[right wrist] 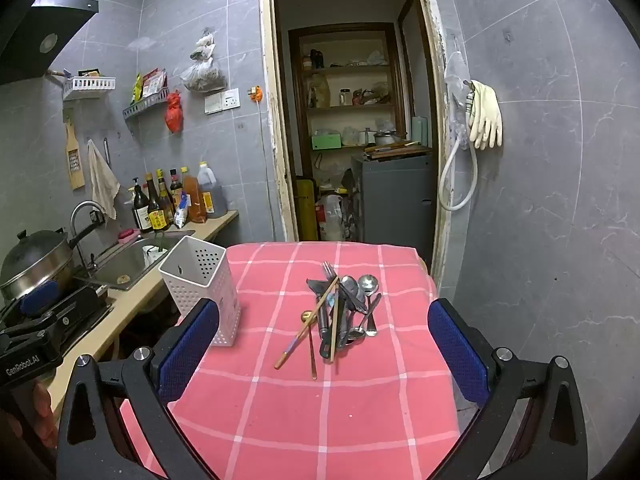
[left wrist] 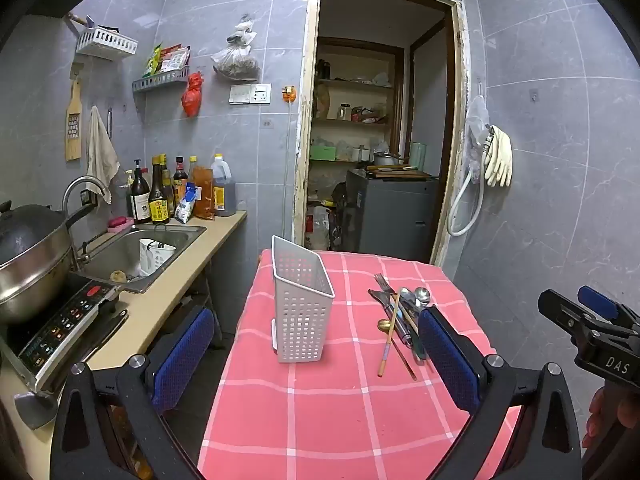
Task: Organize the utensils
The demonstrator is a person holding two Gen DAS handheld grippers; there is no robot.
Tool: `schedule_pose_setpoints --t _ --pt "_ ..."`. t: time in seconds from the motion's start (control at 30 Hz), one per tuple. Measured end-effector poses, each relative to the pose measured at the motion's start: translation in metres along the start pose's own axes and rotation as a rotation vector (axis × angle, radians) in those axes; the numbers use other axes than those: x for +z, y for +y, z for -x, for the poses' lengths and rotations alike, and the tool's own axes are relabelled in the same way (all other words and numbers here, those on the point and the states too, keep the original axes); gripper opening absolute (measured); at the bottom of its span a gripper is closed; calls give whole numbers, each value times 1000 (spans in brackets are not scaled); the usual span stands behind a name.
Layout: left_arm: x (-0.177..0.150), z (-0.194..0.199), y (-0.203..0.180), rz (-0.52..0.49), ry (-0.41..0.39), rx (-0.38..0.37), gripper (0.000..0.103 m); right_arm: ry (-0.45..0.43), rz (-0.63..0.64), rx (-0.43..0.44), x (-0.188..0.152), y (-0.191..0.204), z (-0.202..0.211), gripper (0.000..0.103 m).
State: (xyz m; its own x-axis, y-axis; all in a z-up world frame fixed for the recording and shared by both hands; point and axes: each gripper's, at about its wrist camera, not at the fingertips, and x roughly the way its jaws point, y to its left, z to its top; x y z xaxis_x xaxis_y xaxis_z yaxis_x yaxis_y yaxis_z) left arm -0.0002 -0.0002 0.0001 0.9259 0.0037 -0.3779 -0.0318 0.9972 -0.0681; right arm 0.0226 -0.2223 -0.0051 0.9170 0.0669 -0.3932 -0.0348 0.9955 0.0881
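Even, somewhat dim indoor light is falling from overhead in both views, giving the grey marbled wall tiles (left wrist: 560, 128) a bluish cast and leaving only soft shadows under the white perforated plastic utensil holder (left wrist: 302, 304). Fisheye distortion is bowing the pale wooden door frame (right wrist: 276, 120), and black vignetting is darkening the corners. The centre is staying sharp while detail is softening slightly toward the edges.

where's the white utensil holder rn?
The white perforated plastic utensil holder stands upright on the pink checked tablecloth, at its left edge near the counter, left of the loose metal cutlery pile.
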Motion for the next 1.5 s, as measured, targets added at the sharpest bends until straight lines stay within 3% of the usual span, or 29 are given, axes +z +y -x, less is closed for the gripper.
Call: schedule_pose_setpoints --t 1.5 --pt "0 -3 -1 2 14 -4 103 14 -5 2 0 0 -3 102"
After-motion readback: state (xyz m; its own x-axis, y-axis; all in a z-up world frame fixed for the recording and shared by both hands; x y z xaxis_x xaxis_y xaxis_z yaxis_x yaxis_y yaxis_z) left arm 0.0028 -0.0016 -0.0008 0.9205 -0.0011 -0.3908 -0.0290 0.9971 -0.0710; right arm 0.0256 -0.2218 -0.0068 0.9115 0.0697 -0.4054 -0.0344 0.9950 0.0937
